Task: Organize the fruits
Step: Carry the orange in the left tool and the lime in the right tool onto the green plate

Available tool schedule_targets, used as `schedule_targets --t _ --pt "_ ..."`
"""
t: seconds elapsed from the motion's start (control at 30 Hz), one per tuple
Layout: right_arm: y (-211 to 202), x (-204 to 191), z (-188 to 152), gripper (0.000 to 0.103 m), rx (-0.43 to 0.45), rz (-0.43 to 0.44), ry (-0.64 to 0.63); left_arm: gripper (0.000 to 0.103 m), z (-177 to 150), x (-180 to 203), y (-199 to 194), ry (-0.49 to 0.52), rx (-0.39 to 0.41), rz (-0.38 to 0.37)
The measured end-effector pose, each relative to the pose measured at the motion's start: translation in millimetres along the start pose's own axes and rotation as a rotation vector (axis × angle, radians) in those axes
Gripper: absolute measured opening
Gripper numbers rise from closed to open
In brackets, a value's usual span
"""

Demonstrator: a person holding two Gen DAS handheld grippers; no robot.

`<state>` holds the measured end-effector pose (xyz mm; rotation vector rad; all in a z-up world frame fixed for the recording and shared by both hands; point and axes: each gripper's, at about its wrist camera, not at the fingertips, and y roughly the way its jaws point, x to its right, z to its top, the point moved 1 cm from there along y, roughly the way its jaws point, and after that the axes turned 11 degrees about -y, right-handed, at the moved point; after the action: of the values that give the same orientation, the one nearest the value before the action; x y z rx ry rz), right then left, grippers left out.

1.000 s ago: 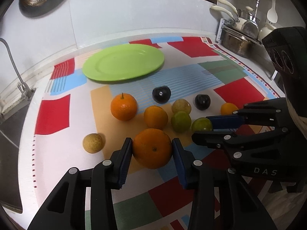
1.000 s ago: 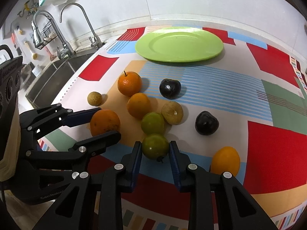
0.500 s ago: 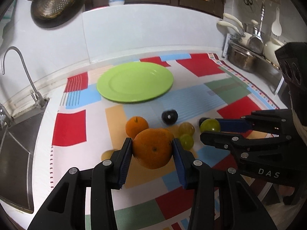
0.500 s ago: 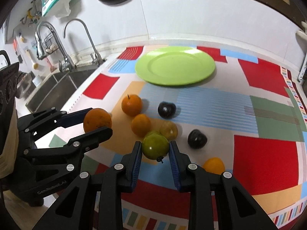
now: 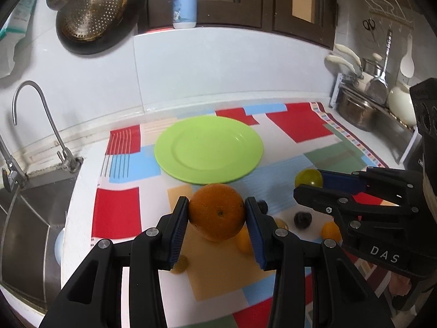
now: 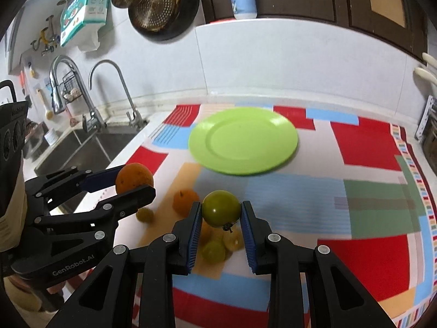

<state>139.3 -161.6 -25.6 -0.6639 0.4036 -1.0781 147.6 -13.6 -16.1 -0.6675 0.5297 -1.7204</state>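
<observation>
My left gripper (image 5: 217, 220) is shut on a large orange (image 5: 217, 211) and holds it high above the mat; it also shows in the right wrist view (image 6: 133, 176). My right gripper (image 6: 221, 214) is shut on a green citrus fruit (image 6: 221, 211), also lifted; it shows in the left wrist view (image 5: 308, 178). An empty green plate (image 5: 209, 149) (image 6: 243, 142) lies ahead at the back of the patchwork mat. Several loose fruits stay below: oranges (image 6: 185, 201), a green fruit (image 6: 214, 250), dark plums (image 5: 302, 219).
A sink (image 6: 79, 150) with taps (image 6: 120, 87) is on the left. A rack with pots (image 5: 357, 109) stands at the right. A colander (image 5: 92, 13) hangs on the wall; a bottle (image 5: 185, 0) stands on the ledge.
Both grippers have risen from the mat with their fruits held. The plate and the other fruits now lie farther below.
</observation>
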Motion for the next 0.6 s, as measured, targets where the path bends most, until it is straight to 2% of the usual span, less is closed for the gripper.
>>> schedule_targets --t 0.6 --pt "33.9 27.2 56.7 0.030 0.023 0.020 -0.003 0.041 52.2 -3.7 34.3 0.039 0.040 0.049"
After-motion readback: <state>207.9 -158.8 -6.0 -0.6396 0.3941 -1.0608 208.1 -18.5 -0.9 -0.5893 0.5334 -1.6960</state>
